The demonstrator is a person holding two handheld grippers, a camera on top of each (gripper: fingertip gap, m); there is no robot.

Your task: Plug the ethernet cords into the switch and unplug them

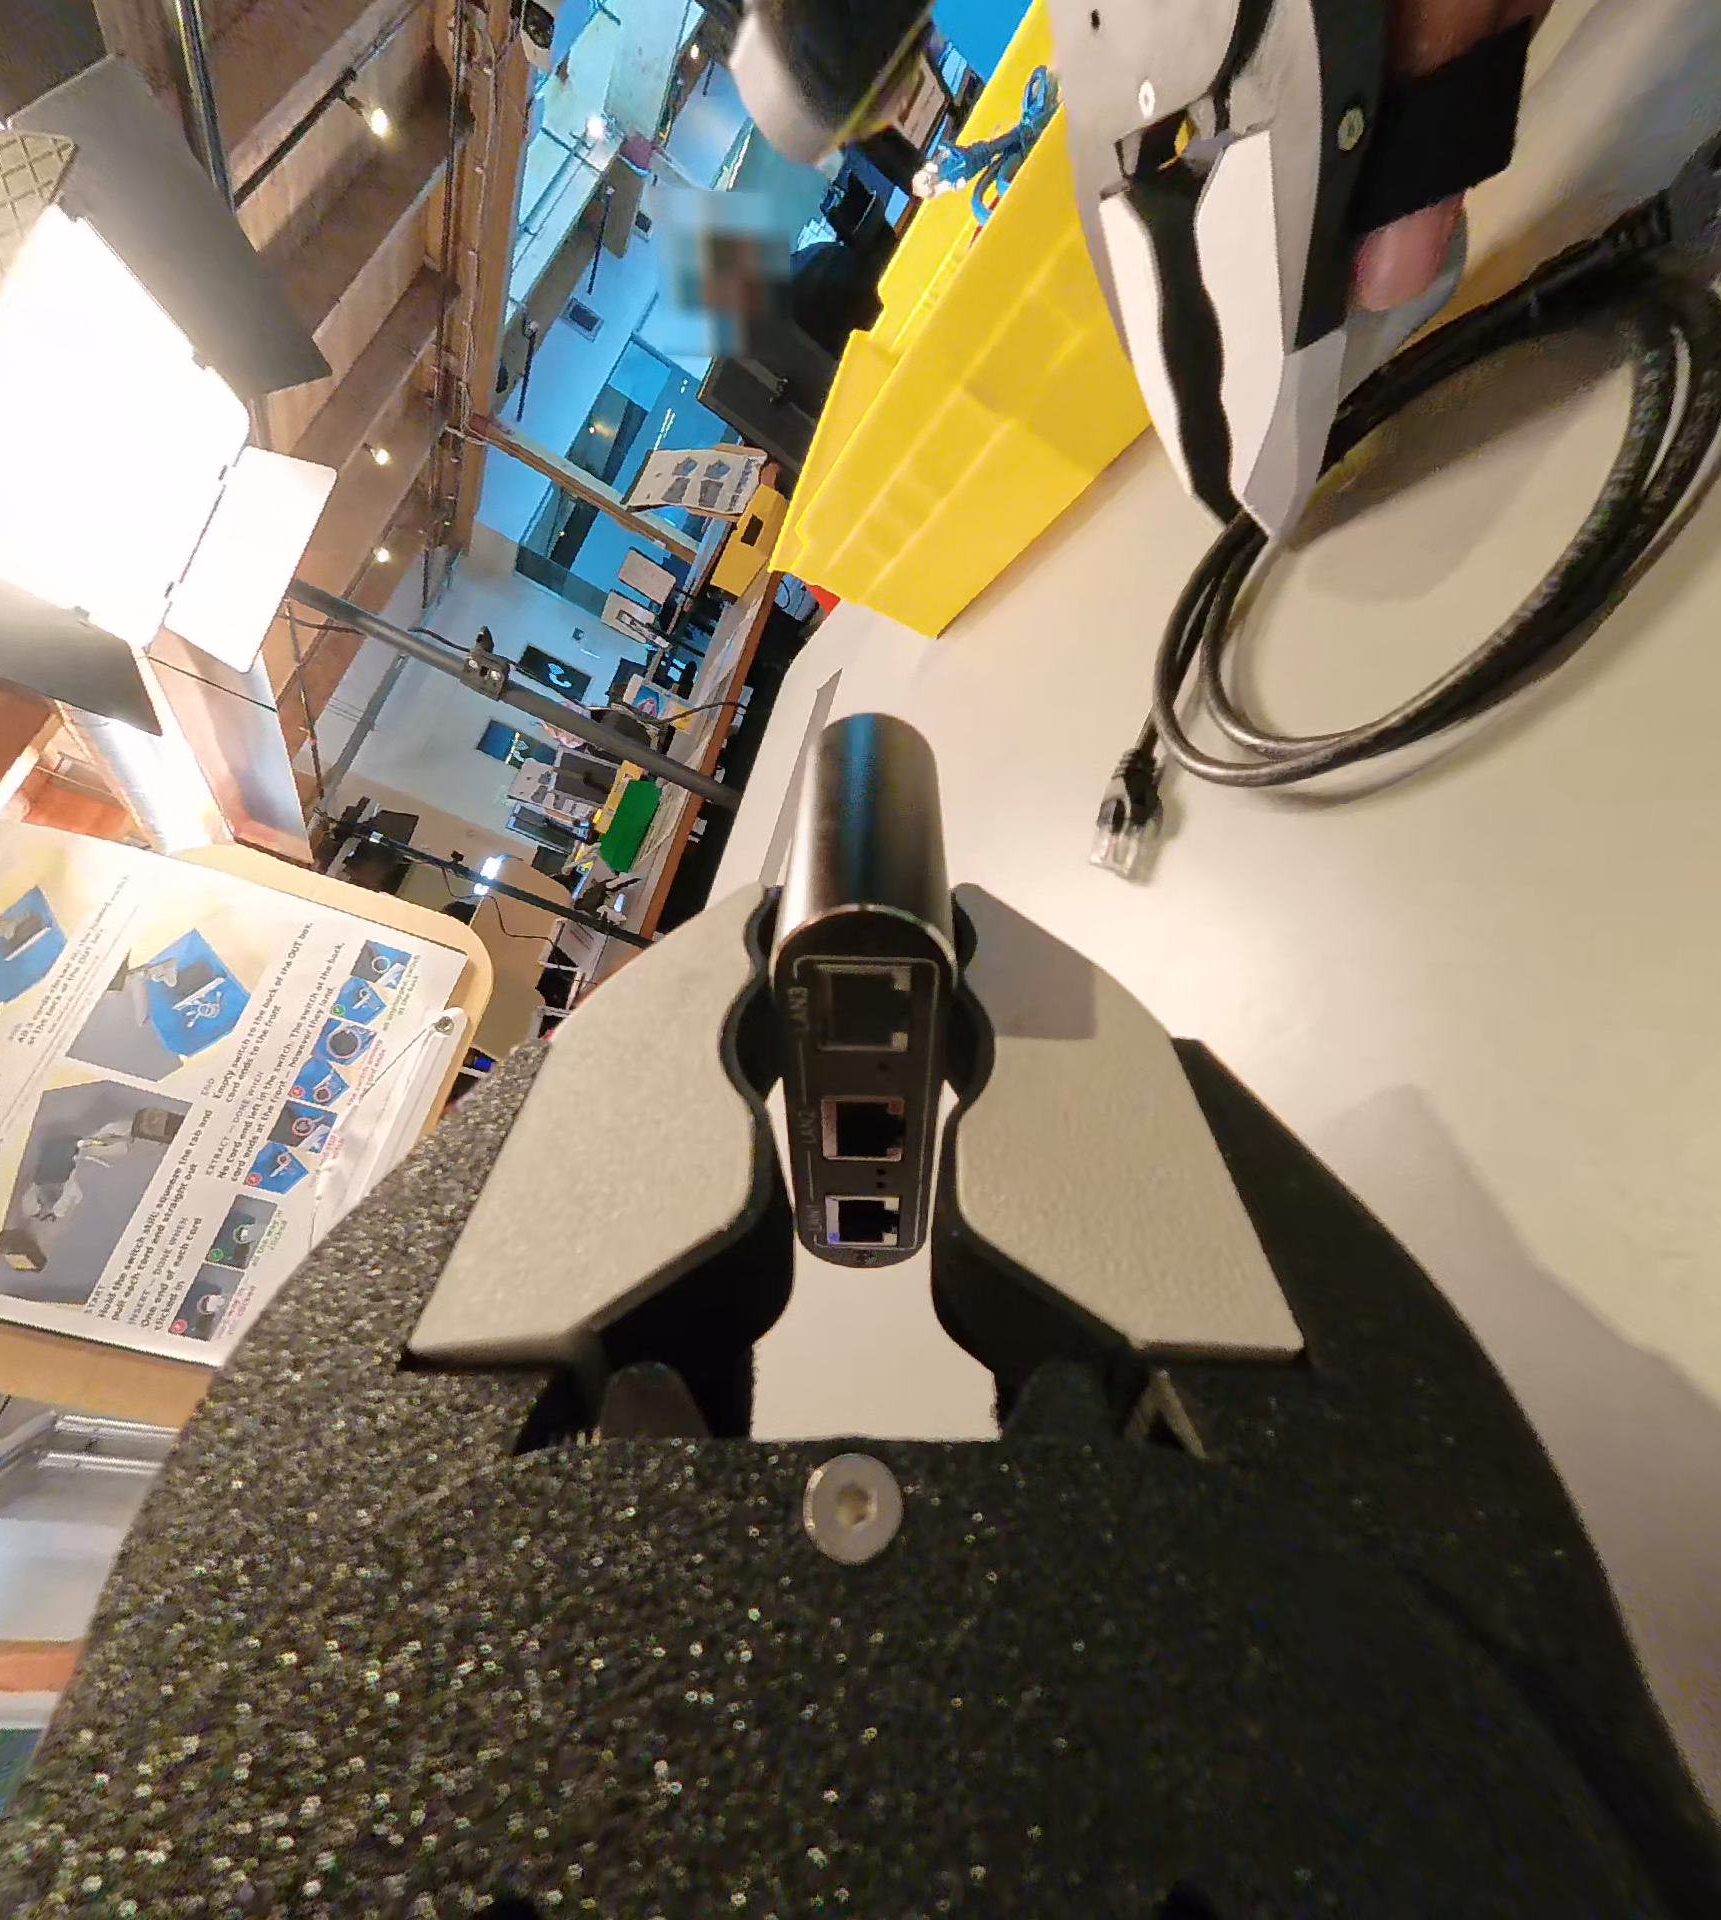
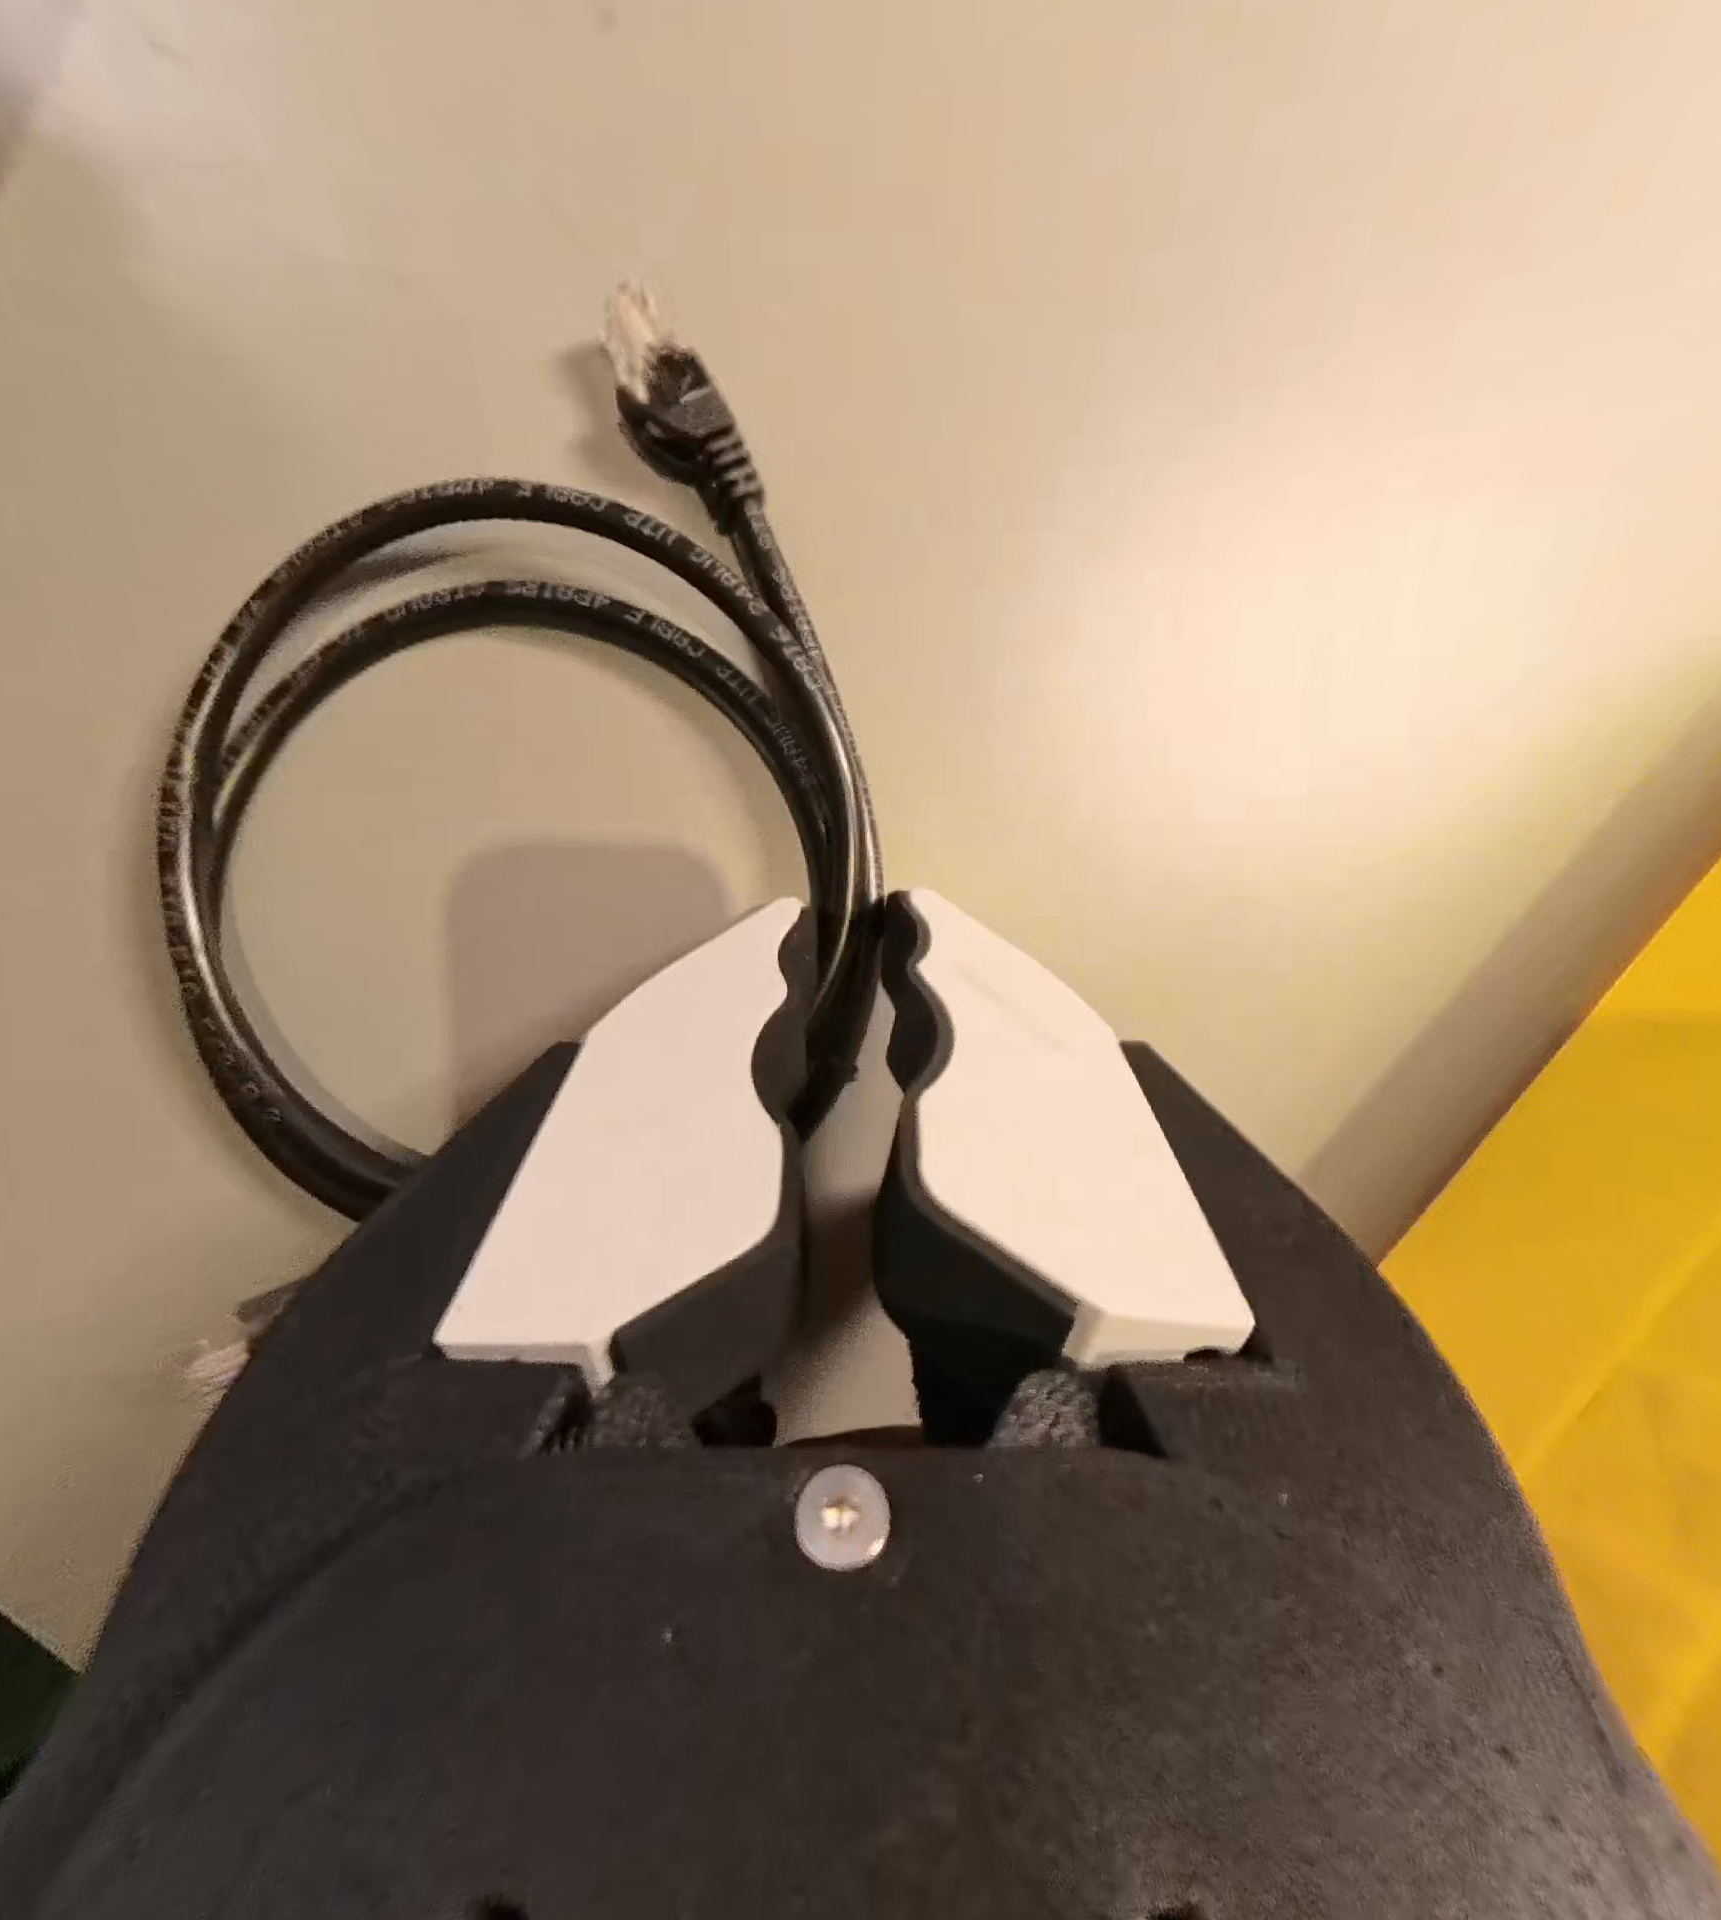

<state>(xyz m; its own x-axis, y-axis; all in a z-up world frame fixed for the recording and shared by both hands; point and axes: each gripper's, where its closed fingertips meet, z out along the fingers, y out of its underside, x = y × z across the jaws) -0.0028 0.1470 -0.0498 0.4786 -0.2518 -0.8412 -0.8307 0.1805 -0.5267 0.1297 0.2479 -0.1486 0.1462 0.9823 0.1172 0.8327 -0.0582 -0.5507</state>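
My left gripper [image 1: 861, 914] is shut on a small black switch [image 1: 866, 831] and holds it above the pale table. The switch's face with three ports [image 1: 861, 1132] points toward the camera, and all three ports are empty. A coiled black ethernet cord [image 1: 1458, 665] lies on the table to the right, with one clear plug [image 1: 1126, 821] pointing toward the switch. My right gripper [image 2: 851, 914] is shut on two strands of the cord's loop [image 2: 212, 831]. One plug [image 2: 669, 384] sticks out beyond it. The right gripper also shows in the left wrist view [image 1: 1261, 499].
Yellow bins [image 1: 970, 416] stand along the table's far side, and one is close on the right in the right wrist view [image 2: 1614, 1195]. A printed instruction sheet [image 1: 139, 1091] stands at the left. A bright lamp panel [image 1: 56, 416] hangs above it. One gripper's finger ends stand about 20 centimeters off the other's.
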